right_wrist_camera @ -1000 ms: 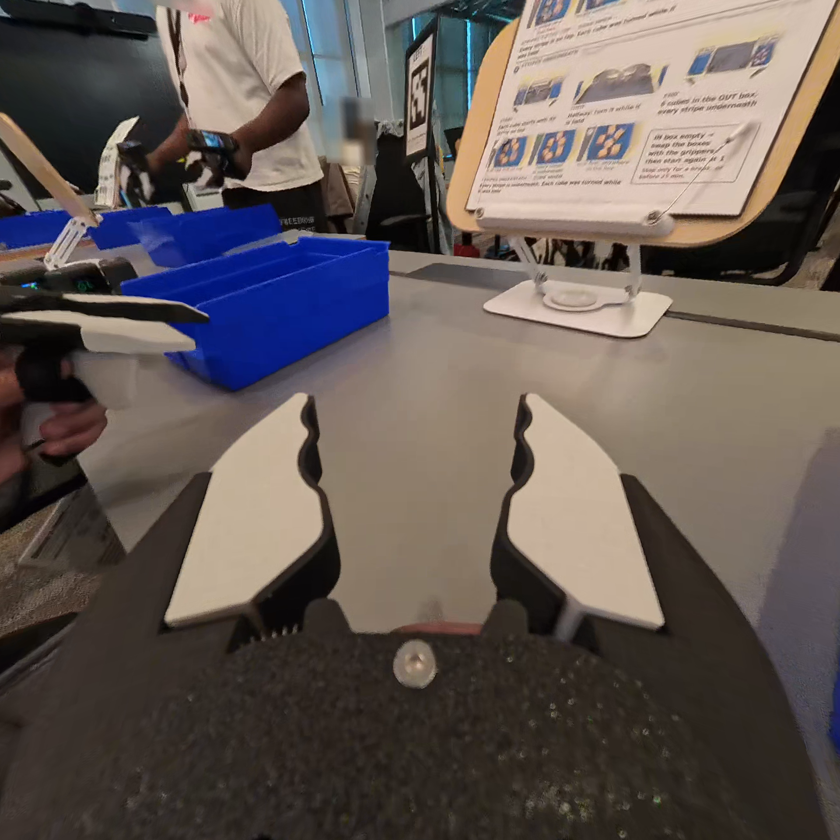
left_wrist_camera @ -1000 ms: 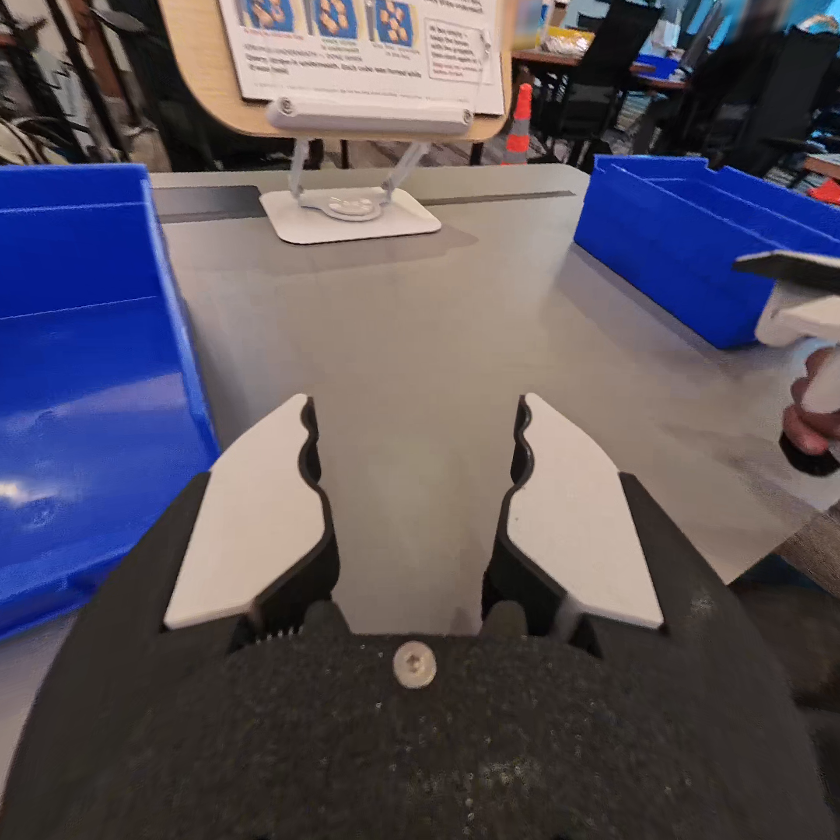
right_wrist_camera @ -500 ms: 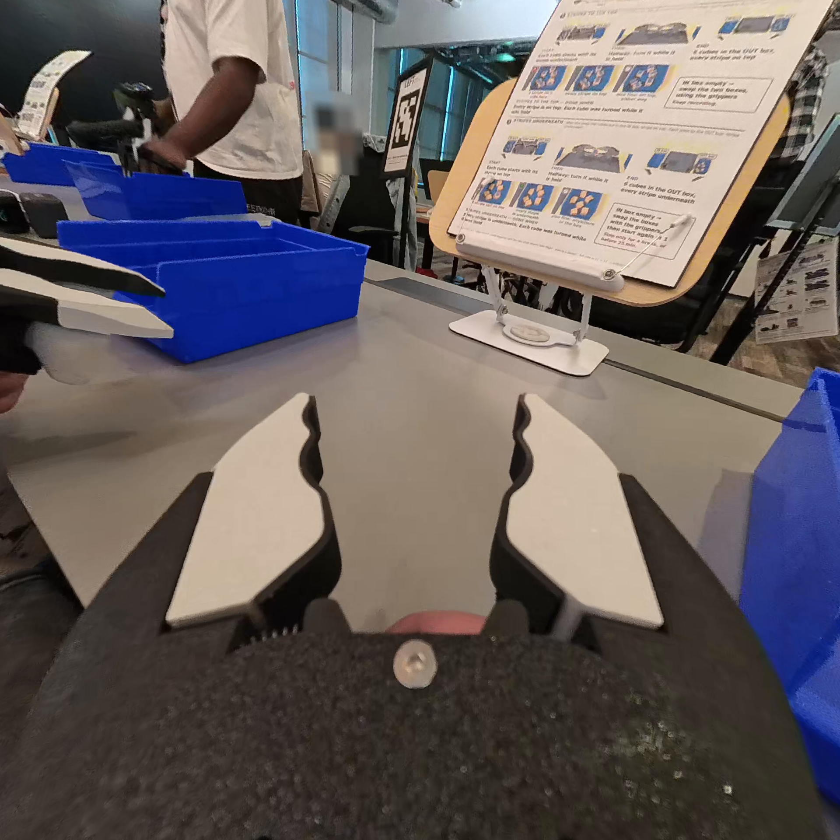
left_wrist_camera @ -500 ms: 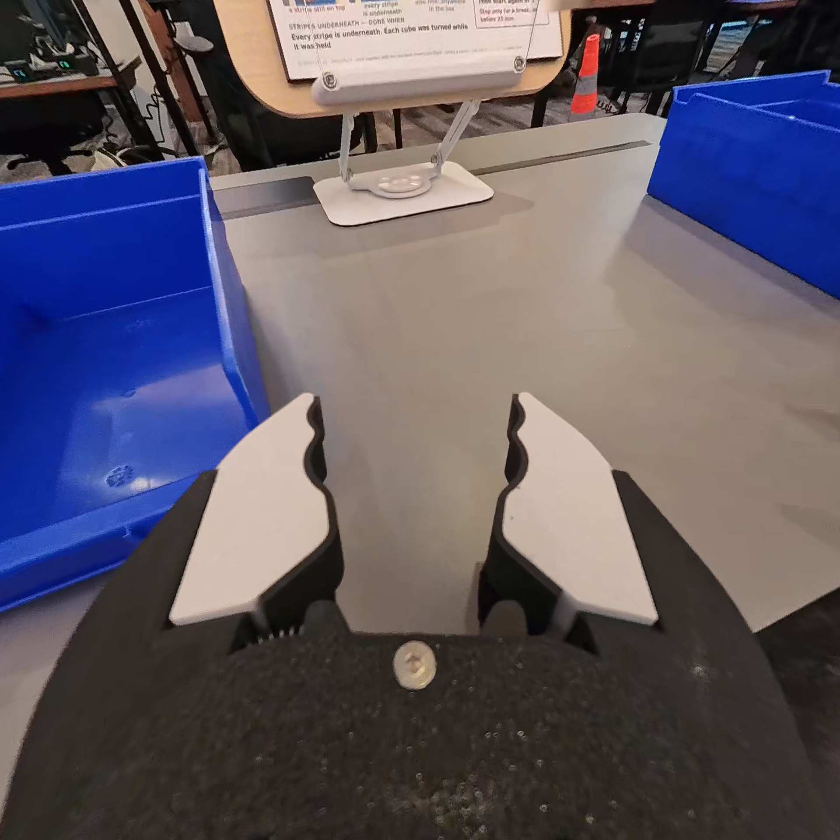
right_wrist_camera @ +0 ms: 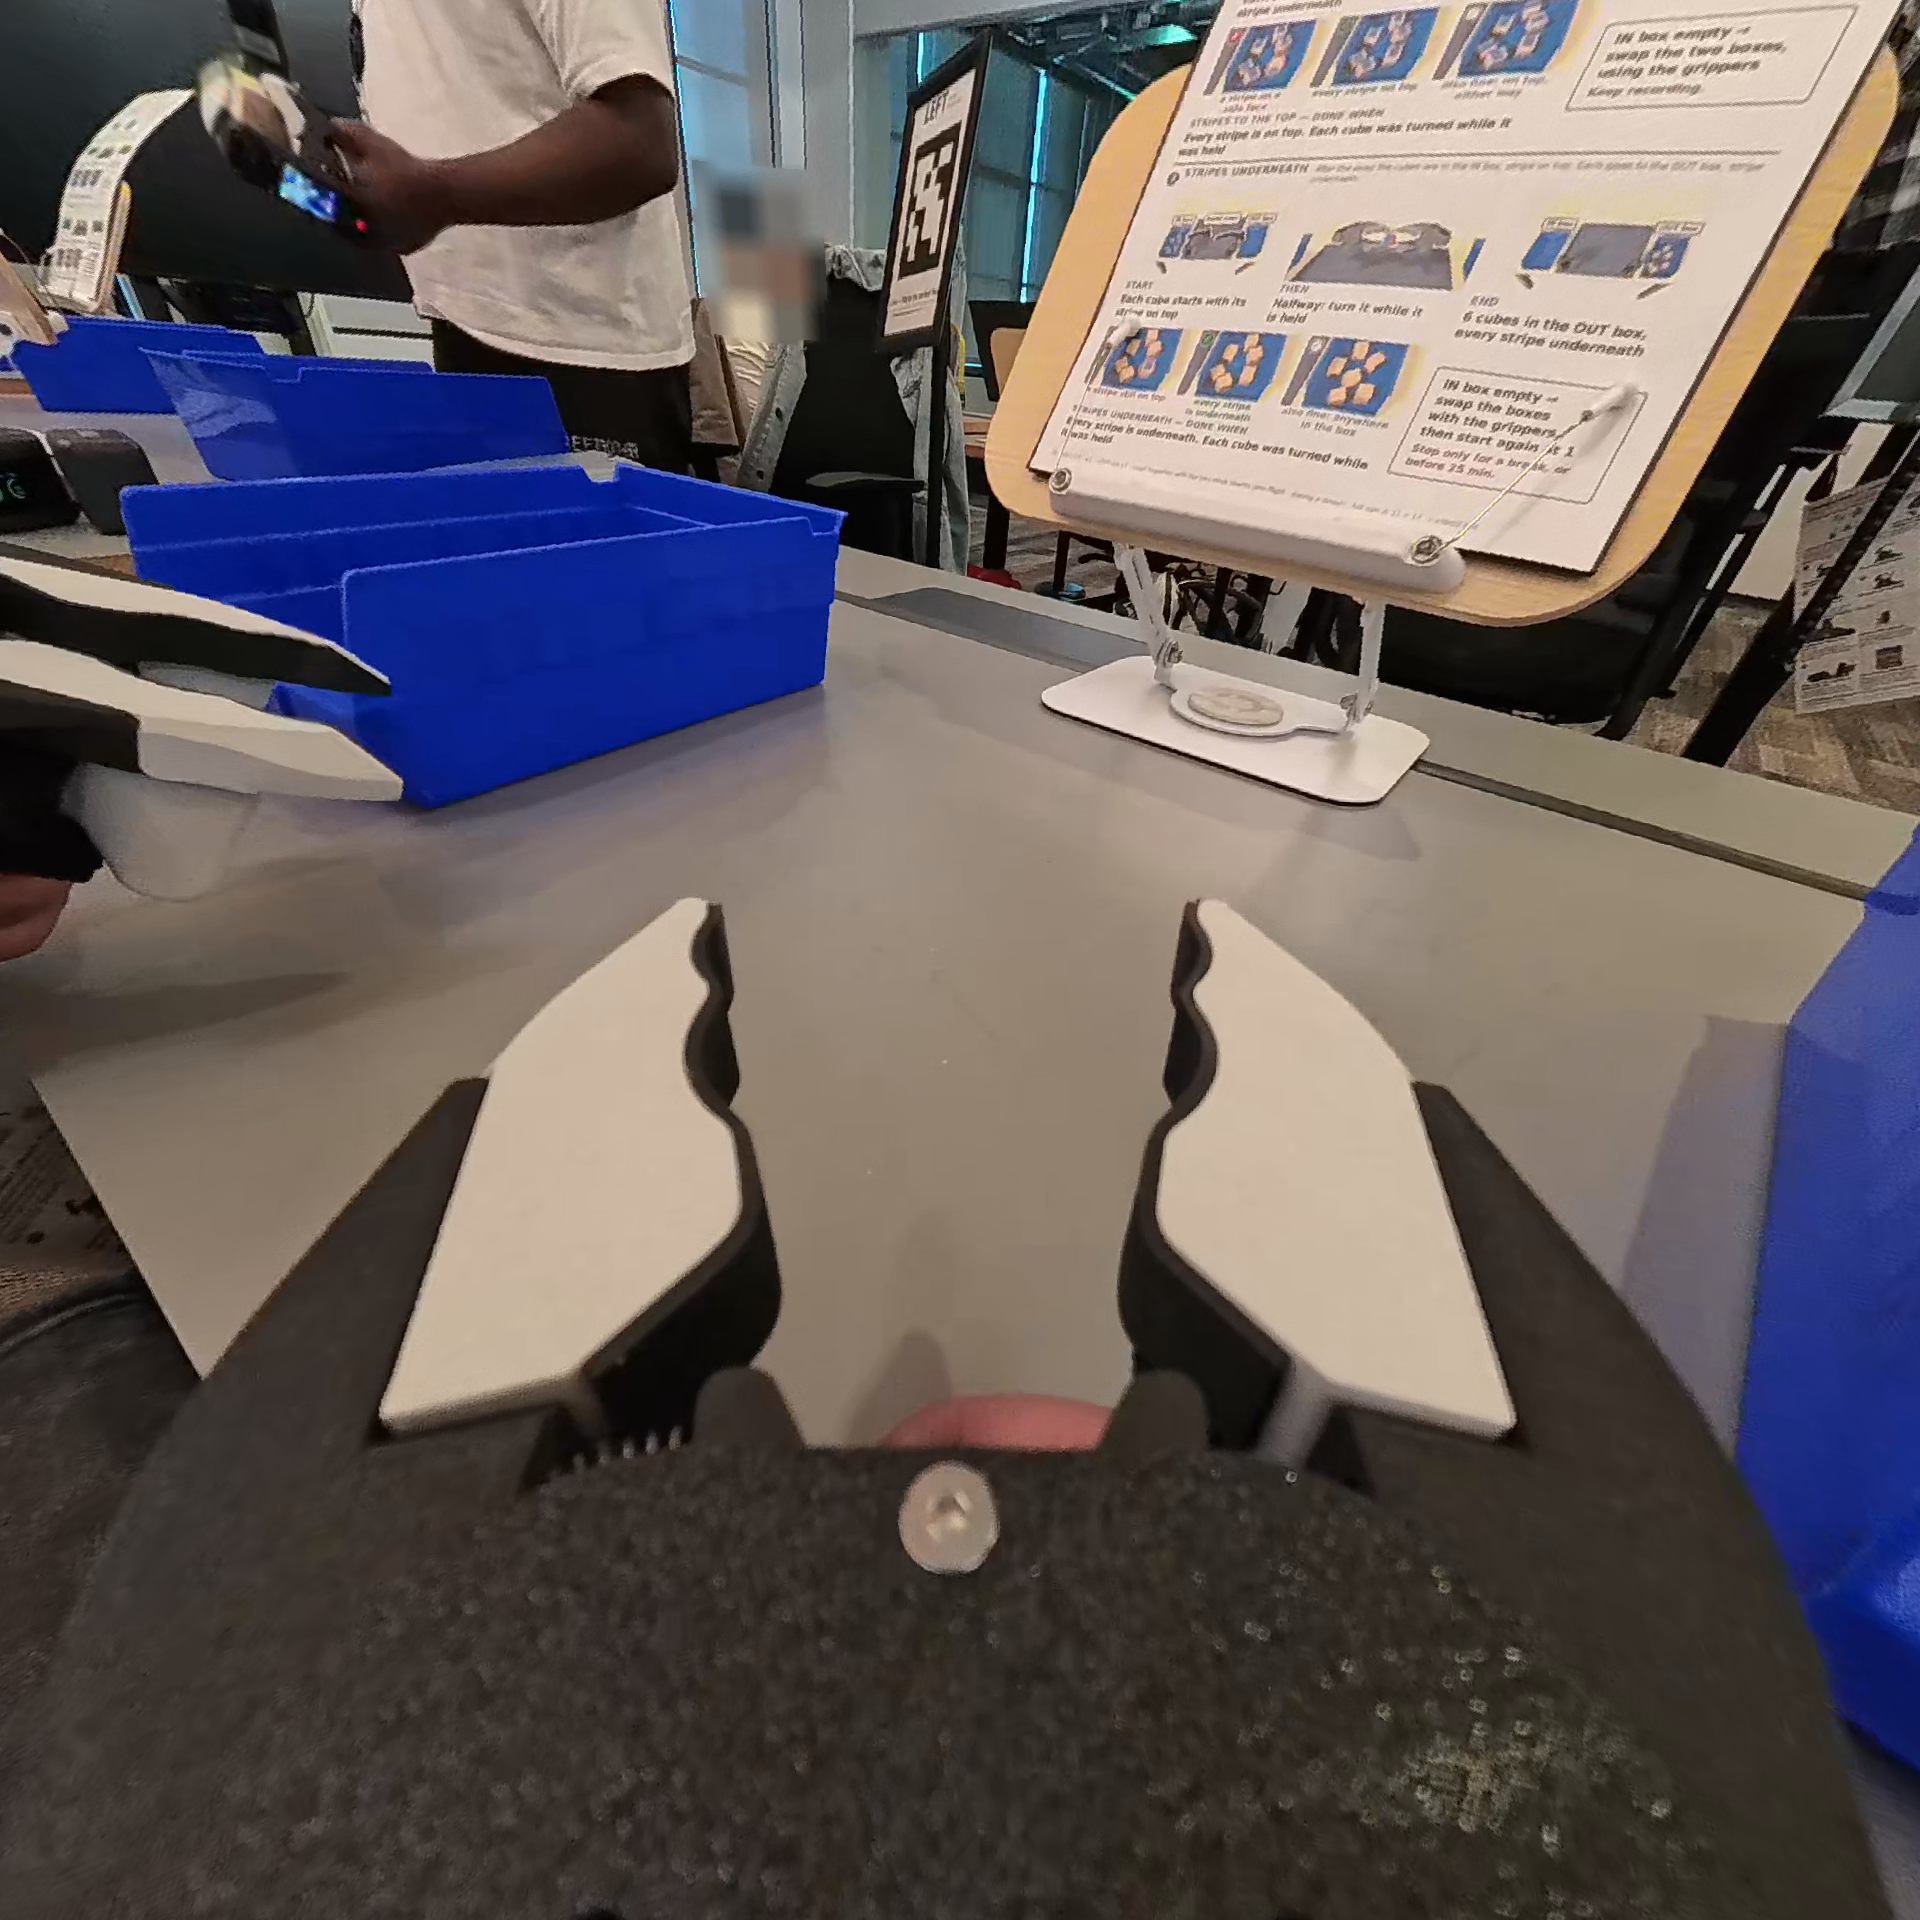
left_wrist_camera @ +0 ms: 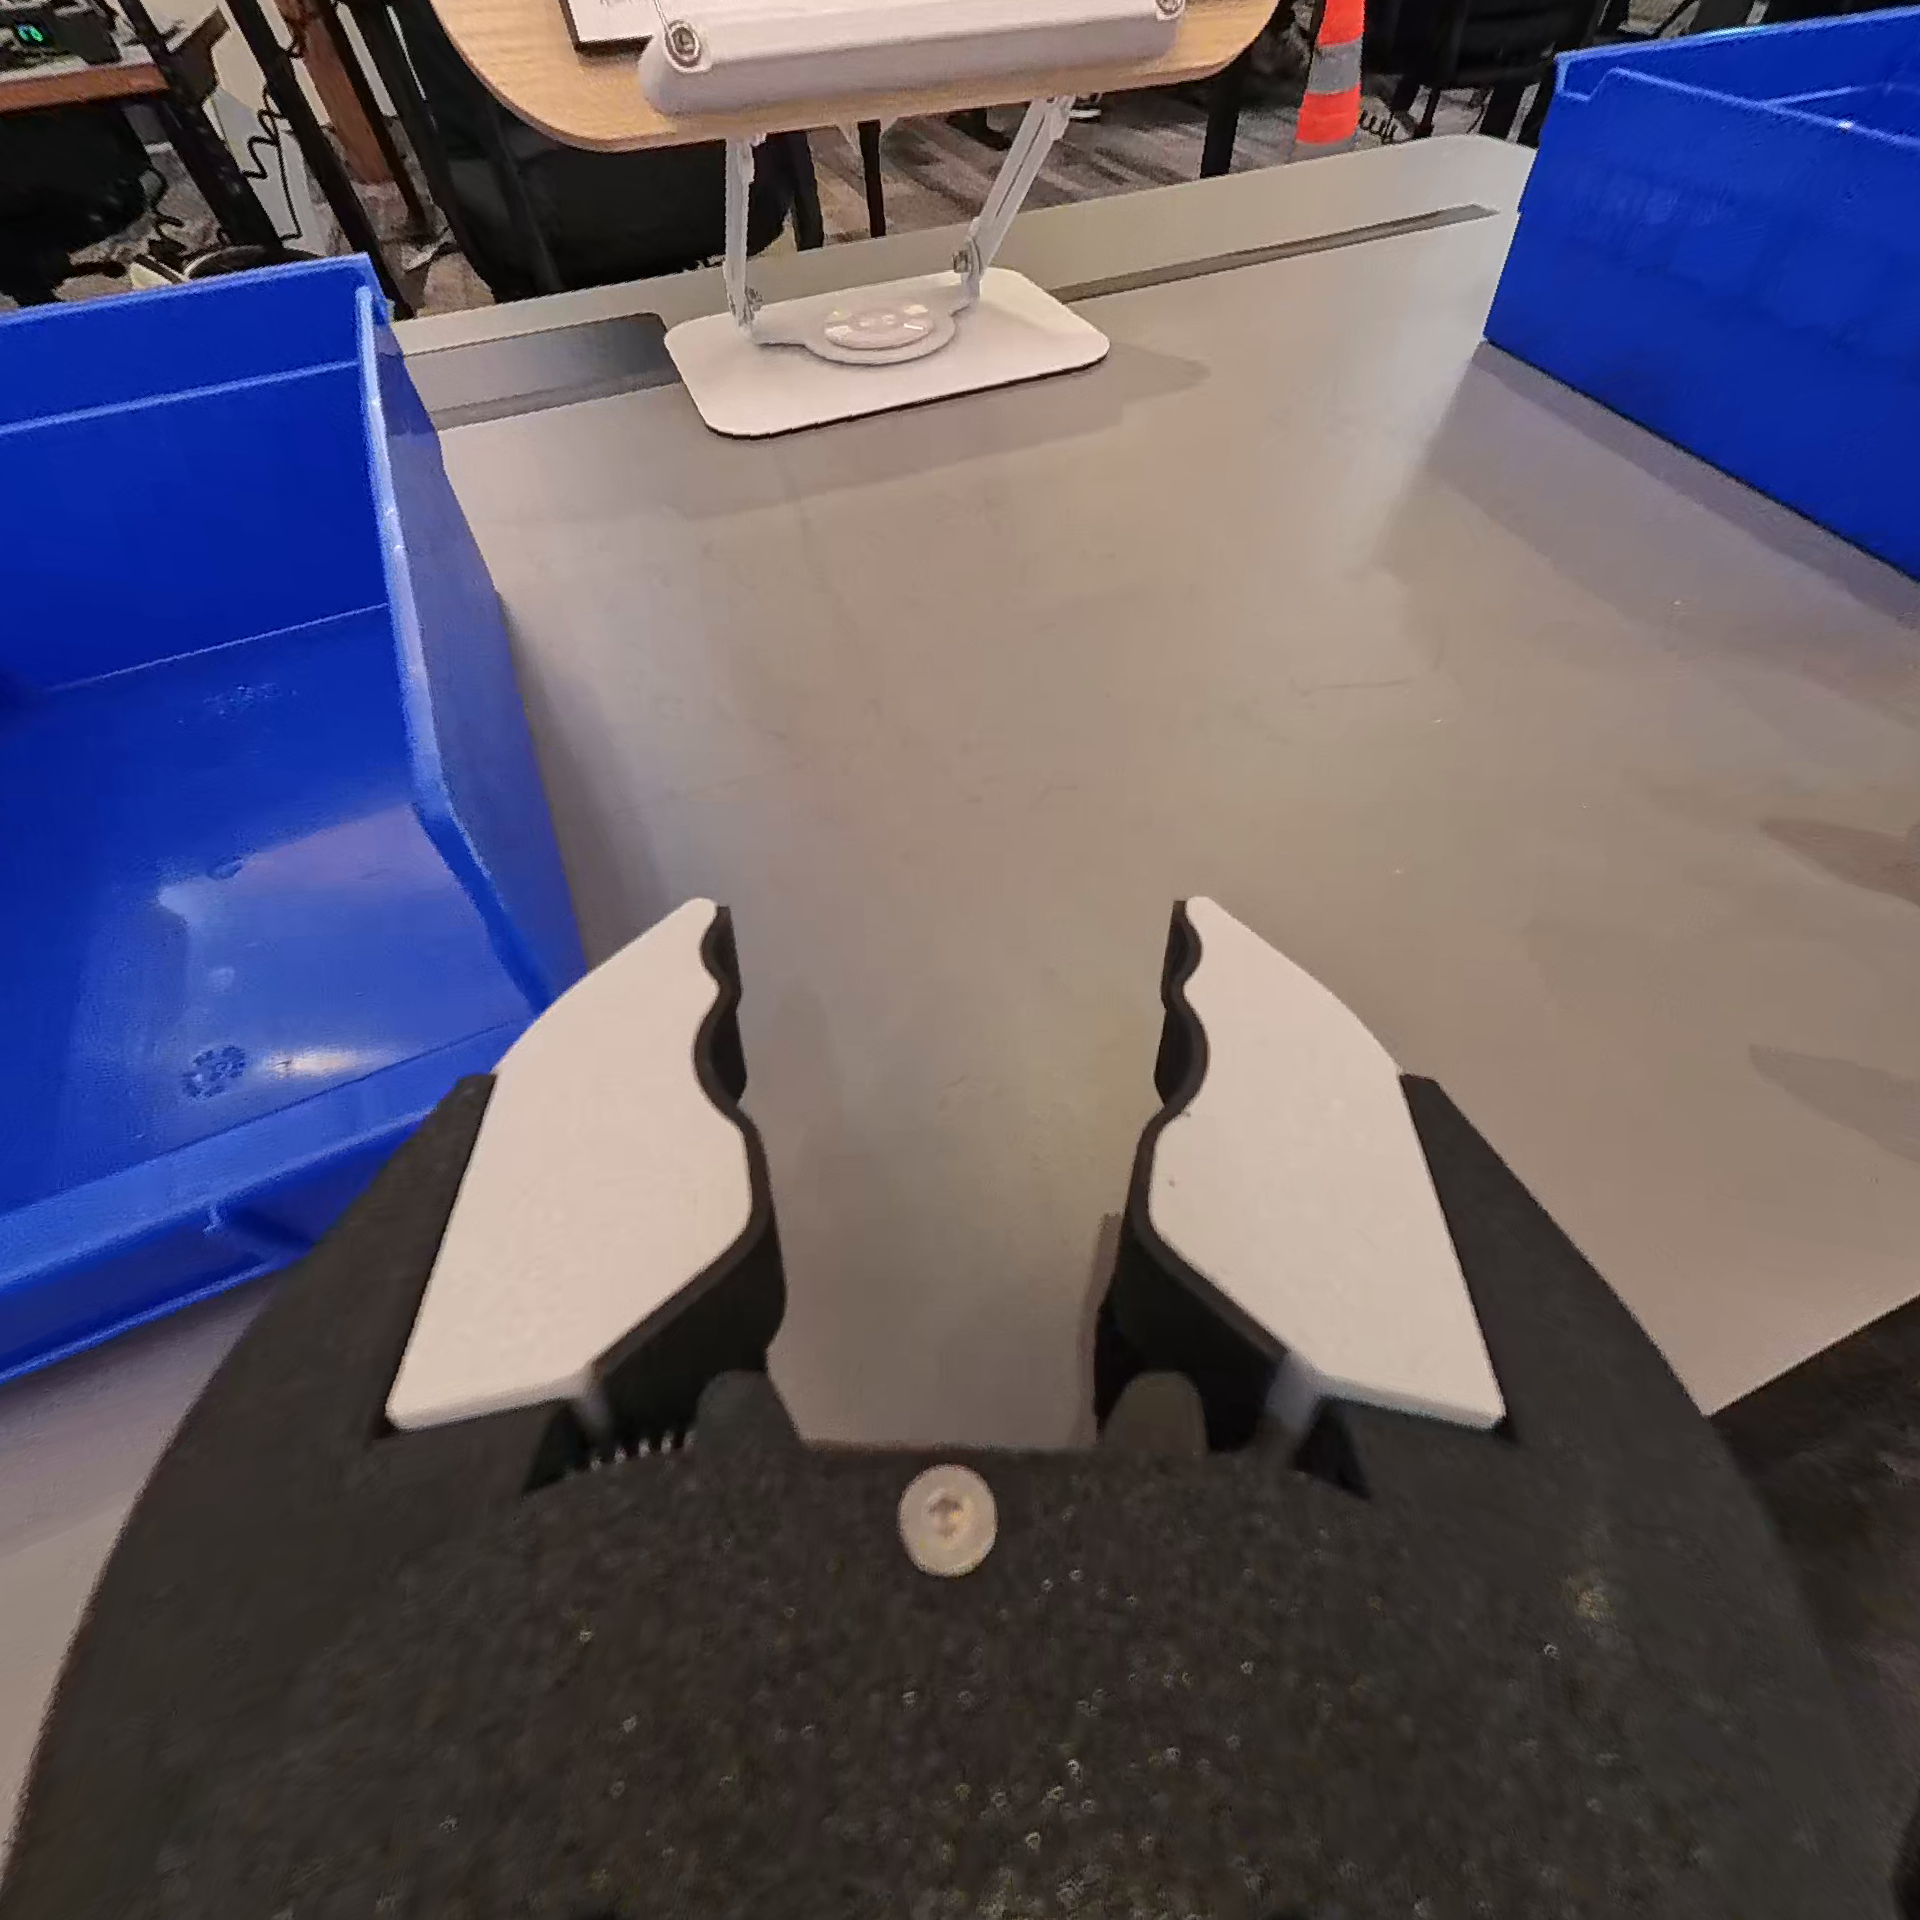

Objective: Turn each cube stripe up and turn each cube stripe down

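No cube shows in either view. My left gripper (left_wrist_camera: pixel 951 914) is open and empty, low over the grey table (left_wrist_camera: pixel 1039 675), just right of the left blue bin (left_wrist_camera: pixel 208 831), whose visible floor is bare. My right gripper (right_wrist_camera: pixel 951 914) is open and empty over the table's near edge, with the right blue bin (right_wrist_camera: pixel 1839 1247) close on its right. The left gripper also shows in the right wrist view (right_wrist_camera: pixel 364 727), open, in front of the left blue bin (right_wrist_camera: pixel 582 613). The right blue bin's wall shows in the left wrist view (left_wrist_camera: pixel 1714 291); its inside is hidden.
An instruction board on a white stand (left_wrist_camera: pixel 883 353) stands at the table's far middle; it also shows in the right wrist view (right_wrist_camera: pixel 1236 717). A person in a white shirt (right_wrist_camera: pixel 540 177) stands behind other blue bins (right_wrist_camera: pixel 353 416) at another table. An orange cone (left_wrist_camera: pixel 1330 83) is on the floor beyond.
Both grippers have tilted and shifted: the left view has swung down and left toward the left bin, the right gripper has left it. The right blue bin has come into the right view.
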Demonstrator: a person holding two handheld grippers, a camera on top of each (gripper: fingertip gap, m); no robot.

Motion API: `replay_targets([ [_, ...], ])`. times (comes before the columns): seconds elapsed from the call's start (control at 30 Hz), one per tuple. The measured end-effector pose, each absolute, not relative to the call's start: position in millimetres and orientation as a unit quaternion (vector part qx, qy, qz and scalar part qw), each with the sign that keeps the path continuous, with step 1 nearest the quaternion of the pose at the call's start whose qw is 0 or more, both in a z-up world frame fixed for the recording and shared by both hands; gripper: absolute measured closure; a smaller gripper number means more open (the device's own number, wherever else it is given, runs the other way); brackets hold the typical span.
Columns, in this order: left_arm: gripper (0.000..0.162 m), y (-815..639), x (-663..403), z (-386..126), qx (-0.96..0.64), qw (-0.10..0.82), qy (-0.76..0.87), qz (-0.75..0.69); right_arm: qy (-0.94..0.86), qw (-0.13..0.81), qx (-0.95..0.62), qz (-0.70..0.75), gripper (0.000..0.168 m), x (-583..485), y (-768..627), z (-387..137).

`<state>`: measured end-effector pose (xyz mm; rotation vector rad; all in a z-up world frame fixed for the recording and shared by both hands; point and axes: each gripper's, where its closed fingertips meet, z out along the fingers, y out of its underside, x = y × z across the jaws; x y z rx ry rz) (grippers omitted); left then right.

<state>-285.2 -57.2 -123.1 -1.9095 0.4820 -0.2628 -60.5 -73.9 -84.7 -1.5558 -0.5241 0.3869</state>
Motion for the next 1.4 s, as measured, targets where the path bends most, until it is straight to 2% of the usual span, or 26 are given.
replay_targets([
  [0.2,0.084,-56,-284,-132,-0.816,0.528,0.209,-0.109,-0.236,0.668,-0.69,0.151,0.087,-52,-73,-82],
  [0.33,0.084,-53,-273,-139,-0.825,0.511,0.211,-0.117,-0.172,0.704,-0.676,0.132,0.082,-2,-75,-44],
  [0.47,0.082,-57,-206,-130,-0.811,0.494,0.266,-0.163,-0.08,0.73,-0.672,0.094,0.084,84,-84,-15],
  [0.53,0.087,-66,-146,-116,-0.788,0.486,0.301,-0.227,-0.031,0.732,-0.679,0.056,0.086,134,-89,-13],
  [0.7,0.087,-62,20,-94,-0.75,0.456,0.365,-0.311,0.034,0.661,-0.74,-0.121,0.092,254,-93,-52],
  [0.77,0.086,-55,74,-101,-0.756,0.437,0.367,-0.32,0.07,0.627,-0.769,-0.102,0.095,274,-90,-76],
  [0.87,0.083,-42,125,-111,-0.772,0.427,0.336,-0.329,0.116,0.6,-0.79,-0.048,0.111,288,-82,-104],
  [0.9,0.087,-32,132,-118,-0.782,0.432,0.324,-0.312,0.127,0.595,-0.792,-0.053,0.113,297,-80,-109],
  [0.97,0.111,-16,134,-131,-0.807,0.426,0.286,-0.291,0.136,0.59,-0.794,-0.053,0.117,307,-73,-116],
  [1.07,0.123,-2,127,-130,-0.82,0.43,0.246,-0.286,0.132,0.556,-0.82,-0.023,0.123,302,-58,-132],
  [1.17,0.147,11,108,-128,-0.83,0.452,0.257,-0.204,0.121,0.576,-0.808,0.027,0.159,282,-49,-123],
  [1.23,0.151,14,95,-126,-0.829,0.463,0.253,-0.188,0.115,0.558,-0.822,0.002,0.164,272,-49,-124],
  [1.4,0.154,10,46,-120,-0.826,0.477,0.236,-0.187,0.092,0.558,-0.825,-0.021,0.164,225,-50,-109],
])
